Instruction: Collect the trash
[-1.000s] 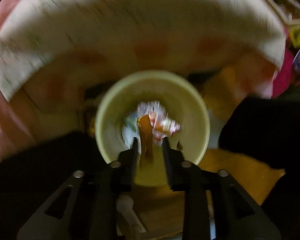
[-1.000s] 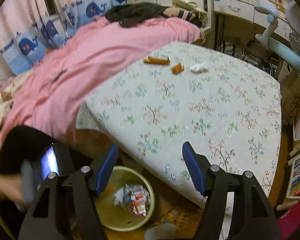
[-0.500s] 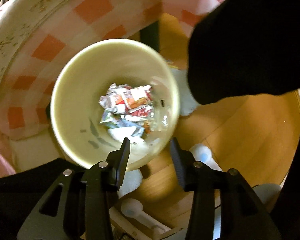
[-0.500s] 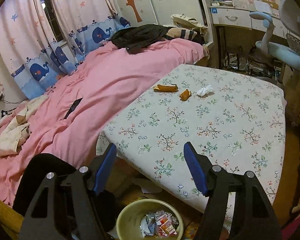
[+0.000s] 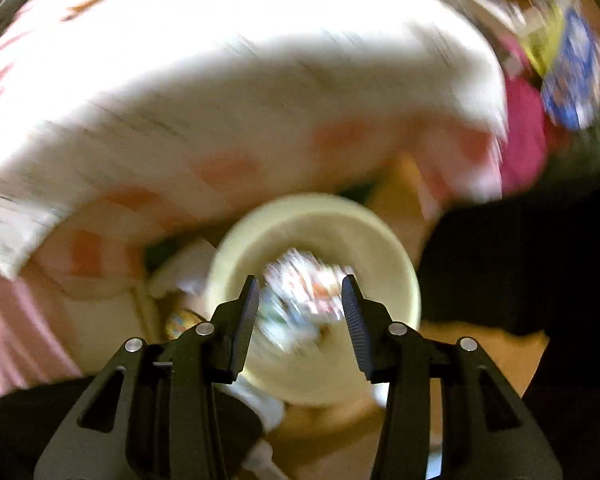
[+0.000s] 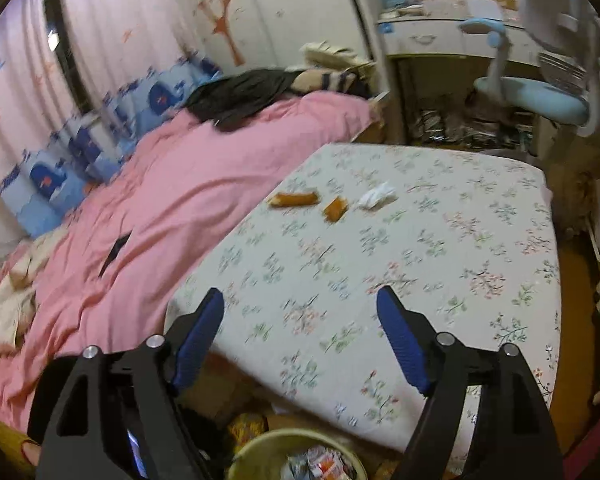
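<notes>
Trash waiting to be picked up lies on the flowered bedspread (image 6: 420, 248), seen from my right gripper's camera: a long orange wrapper (image 6: 295, 199), a shorter orange scrap (image 6: 335, 208) just beside it, and a crumpled white tissue (image 6: 377, 196) next along. All three sit in a loose row toward the far side of the spread, well apart from my right gripper (image 6: 300, 340), straight ahead and a little above its fingertips in the view. The long wrapper's length runs across the view, left to right, so I judge the gripper would need to turn to close across its narrow side.

My right gripper is spread wide with nothing between its blue pads. My left gripper (image 5: 299, 312) is also parted and empty, pointing down over the pale green bin (image 5: 396, 256) on the floor. Crumpled wrappers (image 5: 308, 292) lie inside the bin. That view is heavily blurred, so finer detail is lost.

The right gripper faces the remaining trash while the left points away at the bin, so I judge the right one better placed for the next reach. Nothing stands between it and the row; the open spread is bare there. A pink quilt (image 6: 172, 208) lies to the left, a dark garment (image 6: 240, 100) at its far end, and a blue desk chair (image 6: 540, 96) beyond the bed.
</notes>
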Demonstrator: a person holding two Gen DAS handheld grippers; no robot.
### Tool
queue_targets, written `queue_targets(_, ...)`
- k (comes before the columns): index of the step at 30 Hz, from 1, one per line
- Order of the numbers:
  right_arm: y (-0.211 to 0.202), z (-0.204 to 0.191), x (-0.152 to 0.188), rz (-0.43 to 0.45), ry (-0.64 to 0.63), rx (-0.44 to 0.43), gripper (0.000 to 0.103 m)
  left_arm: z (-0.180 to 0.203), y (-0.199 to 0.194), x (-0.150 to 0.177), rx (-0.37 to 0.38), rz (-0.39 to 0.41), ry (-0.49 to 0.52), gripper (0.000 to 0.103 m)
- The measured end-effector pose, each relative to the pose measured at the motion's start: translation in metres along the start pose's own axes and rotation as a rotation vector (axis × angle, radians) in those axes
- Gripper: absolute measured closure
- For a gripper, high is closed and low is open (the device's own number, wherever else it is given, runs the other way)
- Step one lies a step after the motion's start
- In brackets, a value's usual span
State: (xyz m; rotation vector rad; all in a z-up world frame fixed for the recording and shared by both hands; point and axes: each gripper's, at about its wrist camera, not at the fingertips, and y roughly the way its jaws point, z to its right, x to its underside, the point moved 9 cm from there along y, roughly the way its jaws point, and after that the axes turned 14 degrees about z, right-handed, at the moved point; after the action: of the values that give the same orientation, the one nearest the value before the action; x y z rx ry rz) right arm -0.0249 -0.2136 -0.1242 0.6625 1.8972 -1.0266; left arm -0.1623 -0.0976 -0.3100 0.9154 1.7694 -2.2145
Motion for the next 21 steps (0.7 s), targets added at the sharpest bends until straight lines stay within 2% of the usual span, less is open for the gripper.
queue_targets(2,0.001,0.013,-0.001,0.019,0.063,0.01,0.026,-0.035,-0.02,-0.042,-0.037,0.097,-0.084,0.054)
queue_targets(5,0.003,0.03,0.004,0.026,0.155,0.012,0.026,-0.07,-0.046,-0.089,-0.07,0.212,-0.149,0.05)
queue_targets(11,0.008,0.04,0.009,0.015,0.185,0.044,0.026,-0.115,-0.064,-0.148,-0.121,0.329,-0.175,0.044)
queue_targets(15,0.011,0.043,0.003,0.039,0.165,0.088,0.026,-0.155,-0.068,-0.173,-0.161,0.383,-0.279,0.044)
queue_targets(17,0.014,0.043,0.001,0.042,0.166,0.101,0.026,-0.176,-0.063,-0.174,-0.182,0.387,-0.351,0.044)
queue_targets(21,0.024,0.042,-0.001,0.033,0.17,0.11,0.026,-0.211,-0.048,-0.156,-0.229,0.364,-0.423,0.044)
